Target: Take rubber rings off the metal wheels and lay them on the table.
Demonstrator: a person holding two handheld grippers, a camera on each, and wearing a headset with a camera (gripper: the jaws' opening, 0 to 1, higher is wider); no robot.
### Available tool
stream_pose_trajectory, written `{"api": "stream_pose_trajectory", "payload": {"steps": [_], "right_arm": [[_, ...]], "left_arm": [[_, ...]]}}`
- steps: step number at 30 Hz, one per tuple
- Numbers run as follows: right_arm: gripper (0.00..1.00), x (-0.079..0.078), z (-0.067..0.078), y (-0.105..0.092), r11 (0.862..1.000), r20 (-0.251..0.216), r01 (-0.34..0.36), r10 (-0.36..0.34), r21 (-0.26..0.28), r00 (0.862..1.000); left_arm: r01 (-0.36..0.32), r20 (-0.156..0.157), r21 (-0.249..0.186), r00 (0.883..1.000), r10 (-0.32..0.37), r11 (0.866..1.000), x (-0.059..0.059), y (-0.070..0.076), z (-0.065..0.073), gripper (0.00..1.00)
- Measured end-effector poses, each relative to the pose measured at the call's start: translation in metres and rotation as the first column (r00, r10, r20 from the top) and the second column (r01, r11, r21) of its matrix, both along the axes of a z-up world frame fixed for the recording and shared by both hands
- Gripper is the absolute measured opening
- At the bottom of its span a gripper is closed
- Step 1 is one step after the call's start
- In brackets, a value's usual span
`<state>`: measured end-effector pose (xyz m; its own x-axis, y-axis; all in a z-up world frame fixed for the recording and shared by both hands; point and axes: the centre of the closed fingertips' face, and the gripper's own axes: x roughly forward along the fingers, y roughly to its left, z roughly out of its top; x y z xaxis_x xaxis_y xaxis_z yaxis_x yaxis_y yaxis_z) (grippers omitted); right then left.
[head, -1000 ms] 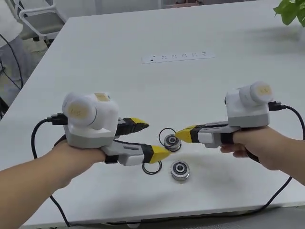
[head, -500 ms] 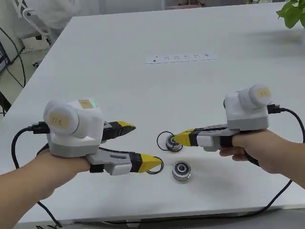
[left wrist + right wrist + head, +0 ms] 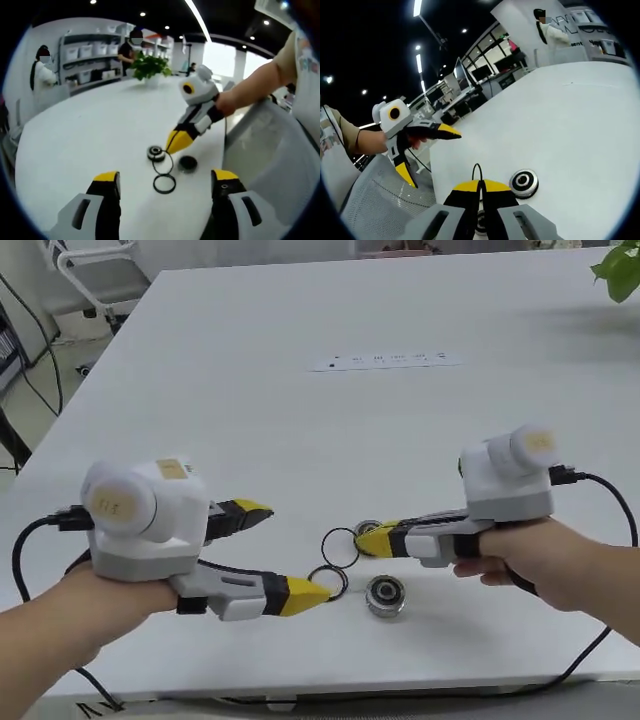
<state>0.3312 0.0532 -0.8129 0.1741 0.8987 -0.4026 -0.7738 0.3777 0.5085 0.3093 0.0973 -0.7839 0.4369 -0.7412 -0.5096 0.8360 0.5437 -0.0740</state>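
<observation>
The left gripper (image 3: 276,552) is held above the table (image 3: 300,410), its jaws spread wide and empty. The right gripper (image 3: 374,538) has its jaws clenched on 1 rubber ring (image 3: 340,547), a thin loop standing off the tips. 1 metal wheel (image 3: 366,527) sits just behind those tips and is mostly hidden; whether it carries a ring cannot be made out. The second wheel (image 3: 385,595) lies near the table edge. The second ring (image 3: 330,580) lies flat on the table, partly covered by the left gripper's lower tip.
</observation>
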Motion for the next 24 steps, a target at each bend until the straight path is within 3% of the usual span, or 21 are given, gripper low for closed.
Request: {"api": "stream_pose_trajectory", "payload": {"steps": [24], "right_arm": [[0.00,-0.016,-0.031,0.018,0.994,-0.038,-0.081,0.079,-0.078,0.996]], "left_arm": [[-0.025,-0.014,0.016,1.000,0.025,1.000,-0.007,0.016,-0.008,0.77]]}}
